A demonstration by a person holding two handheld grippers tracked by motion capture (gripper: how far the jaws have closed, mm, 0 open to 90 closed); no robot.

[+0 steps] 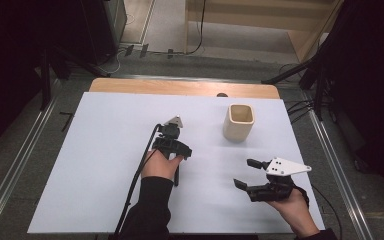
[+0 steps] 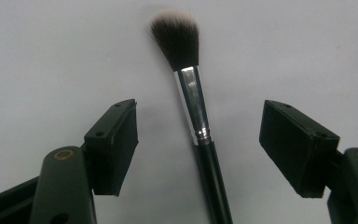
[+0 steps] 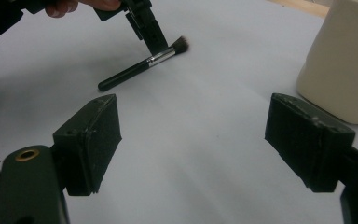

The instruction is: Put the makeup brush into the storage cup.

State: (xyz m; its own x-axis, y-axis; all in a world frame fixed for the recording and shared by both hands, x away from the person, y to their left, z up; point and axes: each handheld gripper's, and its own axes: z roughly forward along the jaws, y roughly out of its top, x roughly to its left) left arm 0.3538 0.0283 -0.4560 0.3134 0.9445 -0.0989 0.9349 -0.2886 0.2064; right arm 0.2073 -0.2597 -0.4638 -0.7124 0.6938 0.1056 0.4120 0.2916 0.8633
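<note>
Brush: flat on white table, between left gripper jaws.
Left gripper: wide open, pads clear of brush.
Right gripper: wide open, empty.
Cup: upright, apart.

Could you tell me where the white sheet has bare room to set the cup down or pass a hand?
The sheet's whole left side, left of the left gripper, is bare, as is the strip between cup and right gripper. It is crowded only under the left gripper, whose open jaws straddle the makeup brush.
</note>
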